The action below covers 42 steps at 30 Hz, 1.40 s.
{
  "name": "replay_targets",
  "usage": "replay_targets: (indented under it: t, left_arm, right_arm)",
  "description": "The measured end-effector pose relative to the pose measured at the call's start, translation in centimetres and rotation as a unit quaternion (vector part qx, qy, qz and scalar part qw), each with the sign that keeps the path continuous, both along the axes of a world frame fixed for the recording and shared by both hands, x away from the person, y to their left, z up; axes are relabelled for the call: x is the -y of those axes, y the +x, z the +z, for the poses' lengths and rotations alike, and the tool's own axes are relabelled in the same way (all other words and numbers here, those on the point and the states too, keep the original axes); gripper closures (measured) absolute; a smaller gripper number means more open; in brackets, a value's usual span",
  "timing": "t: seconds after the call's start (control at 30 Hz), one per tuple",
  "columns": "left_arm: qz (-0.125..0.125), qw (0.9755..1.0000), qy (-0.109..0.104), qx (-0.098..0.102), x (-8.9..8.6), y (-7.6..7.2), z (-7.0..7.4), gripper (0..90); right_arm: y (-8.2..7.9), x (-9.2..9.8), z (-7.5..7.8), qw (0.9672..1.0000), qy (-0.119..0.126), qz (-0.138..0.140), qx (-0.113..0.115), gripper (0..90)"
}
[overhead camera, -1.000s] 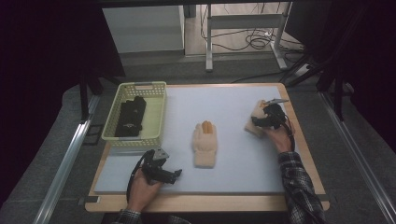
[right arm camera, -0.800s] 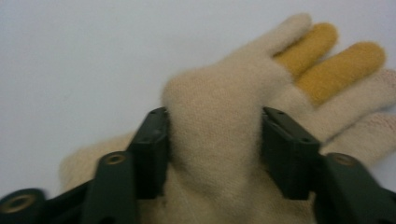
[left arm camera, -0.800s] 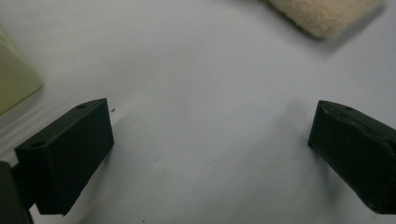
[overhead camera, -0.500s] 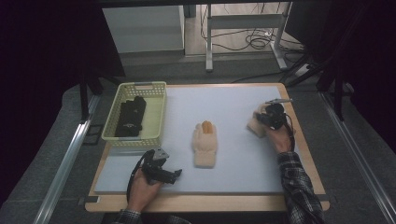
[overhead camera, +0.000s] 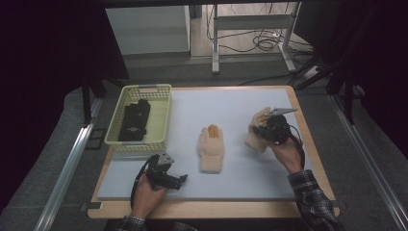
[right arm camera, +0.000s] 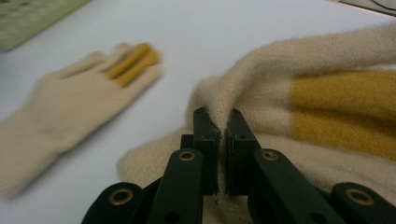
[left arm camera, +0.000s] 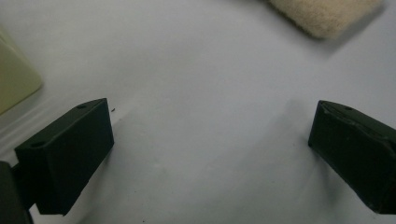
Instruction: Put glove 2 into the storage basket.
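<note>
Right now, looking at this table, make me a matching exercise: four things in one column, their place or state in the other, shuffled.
1. black gloves
2. cream glove with orange fingers
3. left tool
4. right tool

A. jaws wide apart over bare mat
B. pinching a fold of a second cream glove
C. in the basket
D. flat mid-table

Pairs: 1-C, 2-D, 3-A, 4-B

flat glove [right arm camera: 70,102] blurred, cuff cropped

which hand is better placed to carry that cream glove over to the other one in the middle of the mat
Right. The right gripper is already pinched shut on a fold of the cream glove. The left gripper sits open near the mat's front edge.
</note>
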<state>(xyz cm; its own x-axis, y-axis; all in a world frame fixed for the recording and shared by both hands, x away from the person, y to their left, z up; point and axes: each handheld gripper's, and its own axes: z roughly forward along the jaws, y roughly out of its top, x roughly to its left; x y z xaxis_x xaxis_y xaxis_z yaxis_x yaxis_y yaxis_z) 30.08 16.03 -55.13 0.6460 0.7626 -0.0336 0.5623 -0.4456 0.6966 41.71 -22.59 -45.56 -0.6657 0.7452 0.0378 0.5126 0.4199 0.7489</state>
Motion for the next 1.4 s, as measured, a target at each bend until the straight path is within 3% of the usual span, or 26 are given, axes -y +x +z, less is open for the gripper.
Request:
replay_targets:
  t: [0.13,0.23,0.3,0.37,0.43,0.5,0.6,0.7,0.8,1.0,1.1,1.17,1.2,1.27,1.37,1.4]
  left_arm:
    - [0.000,1.0000,0.000,0.000,0.0,0.0,0.0,0.4]
    - [0.001,1.0000,-0.002,0.001,0.0,0.0,0.0,0.4]
    - [0.000,1.0000,0.000,0.000,0.0,0.0,0.0,0.4]
    - [0.000,1.0000,0.000,0.001,0.0,0.0,0.0,0.4]
    - [0.000,1.0000,0.000,0.001,0.0,0.0,0.0,0.4]
    - [0.000,1.0000,0.000,0.000,0.0,0.0,0.0,0.4]
    - [0.000,1.0000,0.000,0.001,0.0,0.0,0.0,0.4]
    - [0.000,1.0000,0.000,0.001,0.0,0.0,0.0,0.4]
    - [0.000,1.0000,0.001,0.001,0.0,0.0,0.0,0.4]
    - [0.000,1.0000,0.000,0.000,0.0,0.0,0.0,0.4]
    - [0.000,1.0000,0.001,0.001,0.0,0.0,0.0,0.4]
    - [0.000,1.0000,0.000,0.001,0.0,0.0,0.0,0.4]
    - [0.000,1.0000,0.001,0.001,0.0,0.0,0.0,0.4]
    - [0.000,1.0000,0.001,0.001,0.0,0.0,0.0,0.4]
    - [0.001,1.0000,0.001,0.001,0.0,0.0,0.0,0.4]
    - [0.000,1.0000,0.001,0.001,0.0,0.0,0.0,0.4]
  right_arm:
    - [-1.8,-2.0,-0.4,0.9988,-0.009,0.047,-0.013,83.6]
    - [-2.3,-3.2,-1.9,0.9967,-0.019,0.074,-0.028,82.0]
    - [-2.4,-3.8,-3.2,0.9958,-0.035,0.078,-0.032,77.7]
    - [-2.3,-4.2,-4.5,0.9951,-0.046,0.081,-0.032,66.6]
    - [-2.3,-4.2,-5.0,0.9959,-0.042,0.076,-0.023,54.6]
    - [-2.2,-4.1,-4.9,0.9967,-0.040,0.070,-0.010,44.7]
    - [-2.5,-3.5,-3.7,0.9975,-0.031,0.063,0.011,40.9]
    - [-3.0,-2.4,-2.7,0.9985,-0.022,0.046,0.019,46.5]
    - [-3.4,-1.1,-2.6,0.9990,-0.031,0.028,0.014,55.0]
    - [-3.8,0.1,-4.1,0.9996,-0.026,0.004,-0.005,53.4]
    - [-3.7,-0.3,-5.3,0.9993,-0.036,0.000,-0.008,51.0]
    - [-3.5,-0.7,-6.0,0.9982,-0.060,-0.005,0.003,51.7]
    - [-3.5,-0.8,-6.4,0.9975,-0.070,-0.008,0.005,54.1]
    - [-3.4,-0.7,-6.7,0.9991,-0.040,-0.003,-0.009,64.9]
    - [-3.7,-0.8,-7.0,0.9996,-0.026,0.004,-0.012,81.3]
    - [-3.8,-0.9,-7.0,0.9995,-0.027,0.004,-0.013,82.8]
